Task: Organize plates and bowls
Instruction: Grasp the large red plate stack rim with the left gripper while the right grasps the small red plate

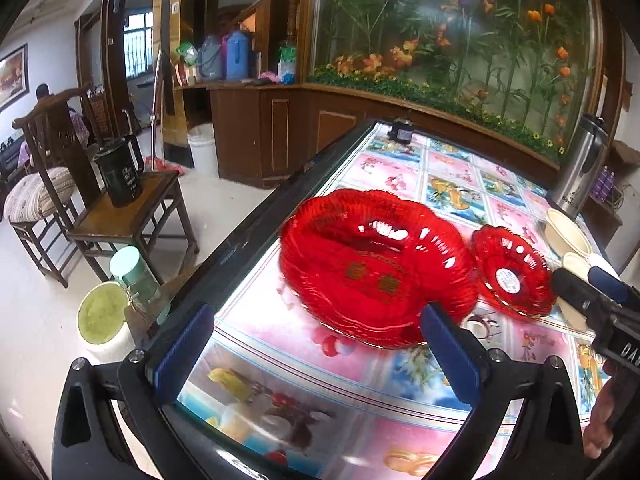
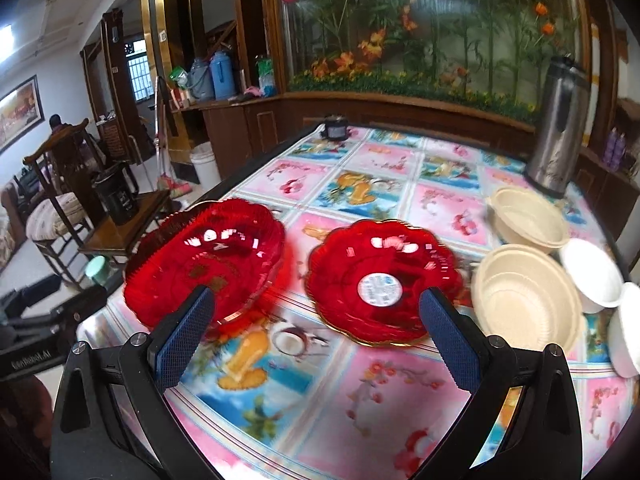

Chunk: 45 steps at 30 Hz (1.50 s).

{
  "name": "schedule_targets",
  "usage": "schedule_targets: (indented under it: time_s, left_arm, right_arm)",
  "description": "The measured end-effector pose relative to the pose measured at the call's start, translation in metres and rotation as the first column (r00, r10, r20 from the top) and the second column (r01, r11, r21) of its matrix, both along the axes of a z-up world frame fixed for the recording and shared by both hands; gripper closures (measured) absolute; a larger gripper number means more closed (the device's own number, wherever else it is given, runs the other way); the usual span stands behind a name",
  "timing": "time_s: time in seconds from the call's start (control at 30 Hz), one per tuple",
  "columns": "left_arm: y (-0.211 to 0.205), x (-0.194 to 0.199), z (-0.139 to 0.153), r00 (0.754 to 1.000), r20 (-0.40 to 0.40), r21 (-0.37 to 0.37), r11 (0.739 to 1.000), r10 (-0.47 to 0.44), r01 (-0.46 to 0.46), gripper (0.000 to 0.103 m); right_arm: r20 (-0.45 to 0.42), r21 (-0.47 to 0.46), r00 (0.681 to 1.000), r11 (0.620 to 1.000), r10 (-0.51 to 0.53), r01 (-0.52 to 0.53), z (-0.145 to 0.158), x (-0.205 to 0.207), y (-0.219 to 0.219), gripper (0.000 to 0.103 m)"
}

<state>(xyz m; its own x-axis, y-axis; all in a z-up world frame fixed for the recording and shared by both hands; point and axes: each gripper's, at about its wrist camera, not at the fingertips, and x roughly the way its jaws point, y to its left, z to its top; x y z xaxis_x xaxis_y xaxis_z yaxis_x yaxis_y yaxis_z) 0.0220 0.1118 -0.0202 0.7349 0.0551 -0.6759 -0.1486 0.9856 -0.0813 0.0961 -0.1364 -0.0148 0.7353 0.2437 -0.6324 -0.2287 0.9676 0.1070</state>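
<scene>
Jaws on both left gripper (image 1: 316, 350) and right gripper (image 2: 316, 334) gape, empty, above the table (image 2: 280, 400). We see large red plate (image 1: 376, 268) left of small red plate (image 2: 384, 282). Only right wrist shows us all four bowls: beige bowls (image 2: 524, 304), white bowls (image 2: 592, 276).

Both views are bright in the middle and dark at the corners, where the round fisheye frame cuts the picture to black. Straight lines bend strongly near the edges. Daylight comes from a barred window (image 1: 138, 44) far at the left, and a white lamp glows at the top edge of the left wrist view. Small white glare spots sit on the large red plate (image 1: 376, 268) and on the small red plate (image 2: 384, 280). The tablecloth (image 2: 320, 400) near the lens is soft and smeared, and the plate rims show motion blur.
</scene>
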Motion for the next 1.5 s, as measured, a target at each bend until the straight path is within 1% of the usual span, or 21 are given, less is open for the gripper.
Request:
schedule_targets:
  time_s: [0.1, 0.2, 0.27, 0.33, 0.37, 0.4, 0.43, 0.5, 0.6, 0.63, 0.7, 0.77, 0.87, 0.9, 1.0, 1.1, 1.17, 1.3, 1.4, 1.47, 1.5]
  left_arm:
    - [0.021, 0.014, -0.002, 0.999, -0.041, -0.04, 0.999, 0.009, -0.01, 0.001]
    - [0.037, 0.02, -0.004, 0.998, -0.054, -0.051, 0.998, 0.039, -0.042, 0.002]
    - [0.047, 0.026, -0.005, 0.996, -0.07, -0.053, 0.997, 0.054, -0.057, 0.006]
    - [0.053, 0.03, -0.006, 0.995, -0.081, -0.056, 0.997, 0.056, -0.06, 0.006]
    - [0.056, 0.031, -0.006, 0.995, -0.087, -0.057, 0.997, 0.055, -0.06, 0.007]
    - [0.059, 0.033, -0.006, 0.994, -0.092, -0.063, 0.996, 0.053, -0.059, 0.007]
    - [0.061, 0.035, -0.006, 0.994, -0.097, -0.074, 0.996, 0.049, -0.056, 0.007]
    - [0.064, 0.039, -0.007, 0.993, -0.114, -0.098, 0.994, 0.034, -0.046, 0.007]
    - [0.069, 0.053, -0.009, 0.985, -0.17, -0.139, 0.99, -0.014, -0.01, 0.007]
    - [0.071, 0.059, -0.009, 0.982, -0.189, -0.154, 0.988, -0.028, -0.002, 0.007]
    - [0.079, 0.07, -0.011, 0.971, -0.235, -0.199, 0.98, -0.053, 0.005, 0.007]
    - [0.085, 0.079, -0.012, 0.961, -0.271, -0.23, 0.973, -0.061, -0.003, 0.007]
    - [0.086, 0.093, -0.019, 0.94, -0.333, -0.258, 0.966, -0.078, -0.011, 0.007]
    - [0.085, 0.096, -0.021, 0.933, -0.349, -0.264, 0.965, -0.091, -0.004, 0.007]
    - [0.08, 0.103, -0.028, 0.915, -0.386, -0.272, 0.962, -0.122, 0.014, 0.016]
    - [0.077, 0.106, -0.033, 0.902, -0.406, -0.292, 0.956, -0.147, 0.024, 0.019]
    - [0.075, 0.109, -0.035, 0.895, -0.418, -0.299, 0.954, -0.156, 0.027, 0.028]
    - [0.071, 0.113, -0.04, 0.883, -0.437, -0.31, 0.95, -0.172, 0.031, 0.032]
    - [0.069, 0.117, -0.047, 0.87, -0.455, -0.333, 0.942, -0.189, 0.031, 0.045]
    - [0.068, 0.118, -0.051, 0.864, -0.463, -0.354, 0.935, -0.198, 0.024, 0.062]
    - [0.067, 0.119, -0.053, 0.863, -0.464, -0.358, 0.933, -0.199, 0.022, 0.065]
  right_arm:
    - [-0.031, 0.026, 1.0, 1.0, 0.0, 0.001, 0.003, 0.014, 0.006, 0.0]
    - [-0.054, 0.069, 0.999, 0.998, 0.004, 0.0, 0.007, 0.031, 0.01, 0.0]
    - [-0.077, 0.095, 0.997, 0.995, 0.006, 0.001, 0.007, 0.042, 0.01, 0.001]
    - [-0.112, 0.121, 0.993, 0.993, 0.02, -0.007, 0.006, 0.053, 0.011, 0.011]
    - [-0.148, 0.141, 0.989, 0.99, 0.029, -0.008, 0.002, 0.061, 0.012, 0.014]
    - [-0.166, 0.152, 0.985, 0.988, 0.036, -0.01, 0.0, 0.066, 0.013, 0.022]
    - [-0.205, 0.178, 0.977, 0.984, 0.058, -0.021, -0.004, 0.073, 0.015, 0.027]
    - [-0.262, 0.181, 0.961, 0.983, 0.085, -0.037, -0.011, 0.083, 0.023, 0.028]
    - [-0.324, 0.167, 0.941, 0.985, 0.1, -0.047, -0.022, 0.094, 0.034, 0.028]
    - [-0.342, 0.173, 0.934, 0.984, 0.105, -0.047, -0.025, 0.097, 0.037, 0.031]
    - [-0.372, 0.187, 0.921, 0.981, 0.115, -0.047, -0.029, 0.1, 0.039, 0.034]
    - [-0.407, 0.196, 0.907, 0.98, 0.112, -0.034, -0.035, 0.105, 0.041, 0.035]
    - [-0.453, 0.218, 0.885, 0.976, 0.109, -0.009, -0.042, 0.112, 0.04, 0.035]
    - [-0.466, 0.238, 0.878, 0.971, 0.114, 0.0, -0.045, 0.113, 0.04, 0.038]
    - [-0.502, 0.308, 0.854, 0.951, 0.136, 0.03, -0.052, 0.115, 0.036, 0.043]
    - [-0.503, 0.315, 0.853, 0.949, 0.141, 0.029, -0.053, 0.114, 0.04, 0.043]
    - [-0.507, 0.314, 0.85, 0.949, 0.141, 0.03, -0.055, 0.115, 0.042, 0.043]
    - [-0.52, 0.317, 0.844, 0.947, 0.131, 0.048, -0.059, 0.116, 0.043, 0.043]
    - [-0.533, 0.324, 0.837, 0.944, 0.127, 0.064, -0.063, 0.116, 0.041, 0.043]
    - [-0.539, 0.329, 0.833, 0.942, 0.125, 0.072, -0.067, 0.117, 0.04, 0.043]
    - [-0.543, 0.33, 0.83, 0.941, 0.123, 0.077, -0.069, 0.117, 0.04, 0.043]
